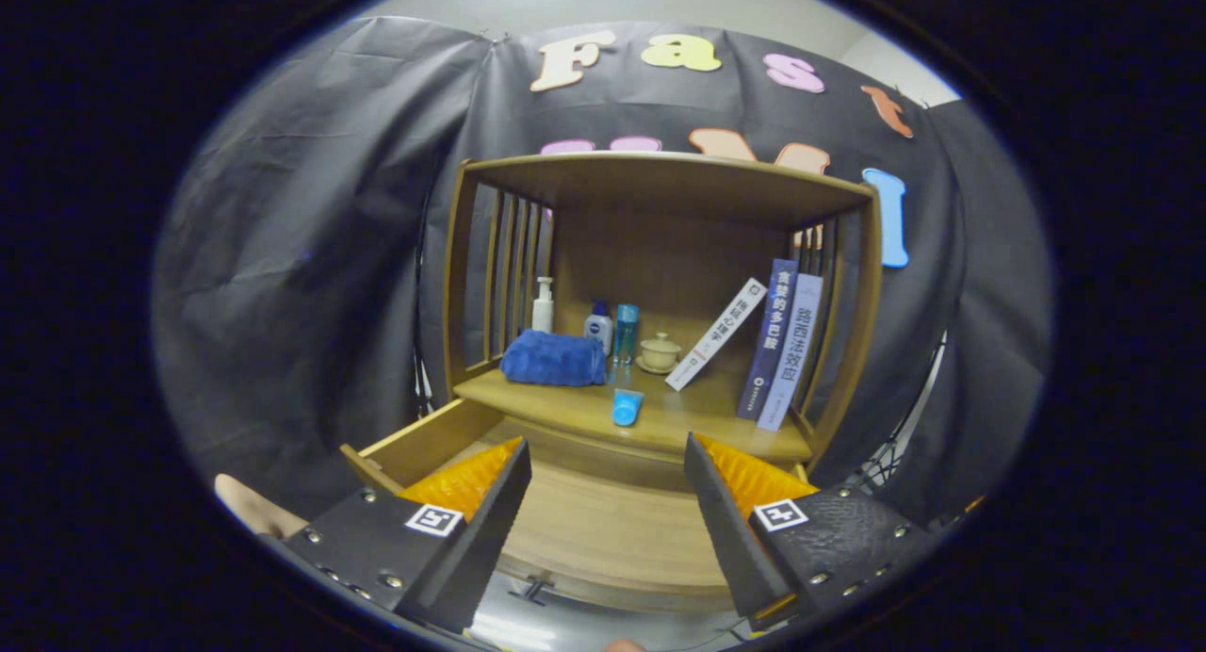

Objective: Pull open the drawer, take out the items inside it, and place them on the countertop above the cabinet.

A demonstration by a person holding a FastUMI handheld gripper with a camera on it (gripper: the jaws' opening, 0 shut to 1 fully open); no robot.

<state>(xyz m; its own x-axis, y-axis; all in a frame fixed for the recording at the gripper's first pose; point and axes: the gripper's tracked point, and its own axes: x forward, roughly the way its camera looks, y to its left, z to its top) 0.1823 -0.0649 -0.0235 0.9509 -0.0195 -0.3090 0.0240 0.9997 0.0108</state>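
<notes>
wooden drawer (603, 529) pulled out under spread, empty jaws; books (780, 346) with chinese titles

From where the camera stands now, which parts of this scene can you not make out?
- Drawer, gripper view: pulled open; the open gripper fingers cover its left and right sides, so contents there cannot be told.
- Blue tube on the countertop: too small to identify.
- Items behind the blue towel: lower parts hidden by it.
- Drawer front: cut off between the fingers.
</notes>
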